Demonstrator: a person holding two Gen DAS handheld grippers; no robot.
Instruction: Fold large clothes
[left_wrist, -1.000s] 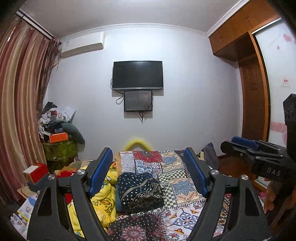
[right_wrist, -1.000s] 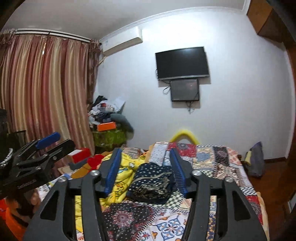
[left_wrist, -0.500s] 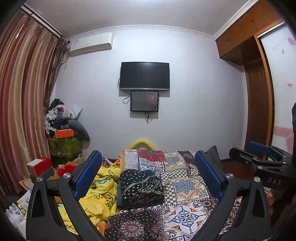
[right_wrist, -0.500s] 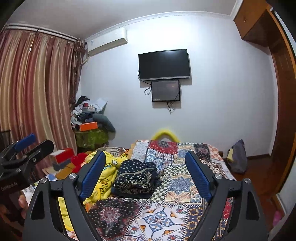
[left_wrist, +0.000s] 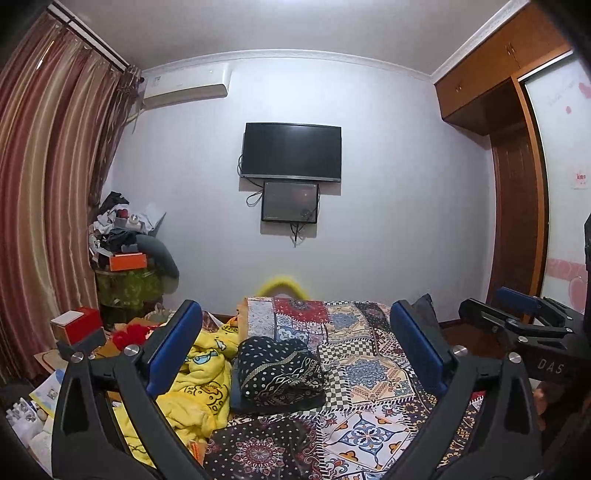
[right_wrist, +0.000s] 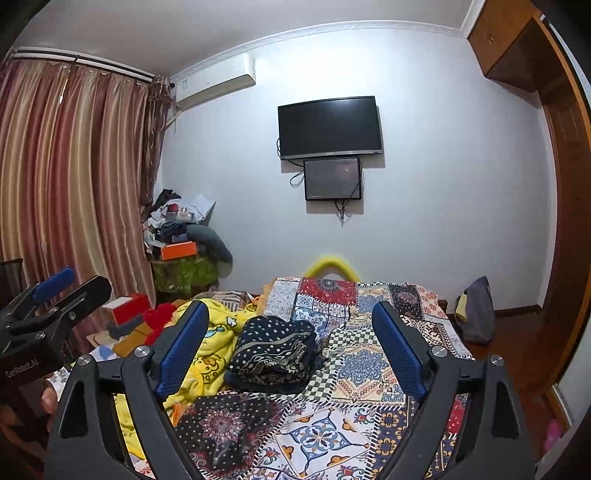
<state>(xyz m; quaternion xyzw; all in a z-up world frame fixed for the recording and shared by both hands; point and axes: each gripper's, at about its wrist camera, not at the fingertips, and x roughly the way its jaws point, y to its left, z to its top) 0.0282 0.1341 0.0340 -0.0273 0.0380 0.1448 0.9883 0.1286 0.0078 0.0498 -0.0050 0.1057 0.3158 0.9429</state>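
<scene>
Left claw (left_wrist: 293, 343) up close, spread wide, nothing between the blue pads (left_wrist: 173, 347); jaws just been opening. Right claw (right_wrist: 291, 341) likewise released and empty, jaws just been opening too. Both raised over the near end of the bed (right_wrist: 373, 373), side by side, each showing at the edge of the other's view.

Below and just ahead: a dark patterned cloth (right_wrist: 225, 424) lying flat on the patchwork bedspread (left_wrist: 369, 373). Past that, the folded garment (left_wrist: 280, 369), a dark dotted bundle, resting on the bedspread near the middle of the bed, touching neither claw. Just left of it, a crumpled yellow blanket (left_wrist: 195, 384).

Further back on the left, red box (left_wrist: 75, 325) near the floor clutter, then a heaped stand (left_wrist: 127, 258) with an orange box on top, beside striped curtains (left_wrist: 40, 206). On the far wall, a TV (left_wrist: 291, 152) with a smaller screen (left_wrist: 290, 201) under it, an air conditioner (left_wrist: 184, 85) top left. Wooden wardrobe (left_wrist: 513, 184) on the right.
</scene>
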